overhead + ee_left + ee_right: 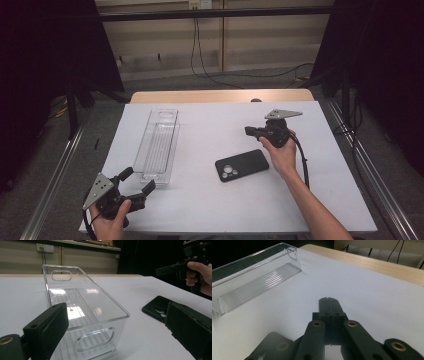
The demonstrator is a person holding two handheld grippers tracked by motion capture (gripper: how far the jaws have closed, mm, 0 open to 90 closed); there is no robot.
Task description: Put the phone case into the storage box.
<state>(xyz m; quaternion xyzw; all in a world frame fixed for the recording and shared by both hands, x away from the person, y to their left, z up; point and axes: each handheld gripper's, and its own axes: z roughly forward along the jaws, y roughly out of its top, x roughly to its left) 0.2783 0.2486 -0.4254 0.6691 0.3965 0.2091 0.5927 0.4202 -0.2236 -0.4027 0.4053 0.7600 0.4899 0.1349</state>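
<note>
High view: phone (242,165) lower centre, bin (158,146) left.
Left gripper (134,183): jaws wide, empty.
Right gripper (248,130): closed, empty.
Advice: probably reopen right jaws before reaching for phone.

- A clear plastic bin (159,145): long, narrow and open-topped, with a ribbed floor and an oval handle cut-out in each end wall. It stands upright on the left half of the white table cover, its length running away from the person, the far end near the cover's back edge and the near end close to the front-left corner. It holds nothing. The left gripper view looks in over its near end wall (96,340).
- A black phone case (242,165): flat on the white cover right of the bin and well apart from it, back side up with the camera cut-outs showing at its left end, turned slightly askew to the table's edges.
</note>
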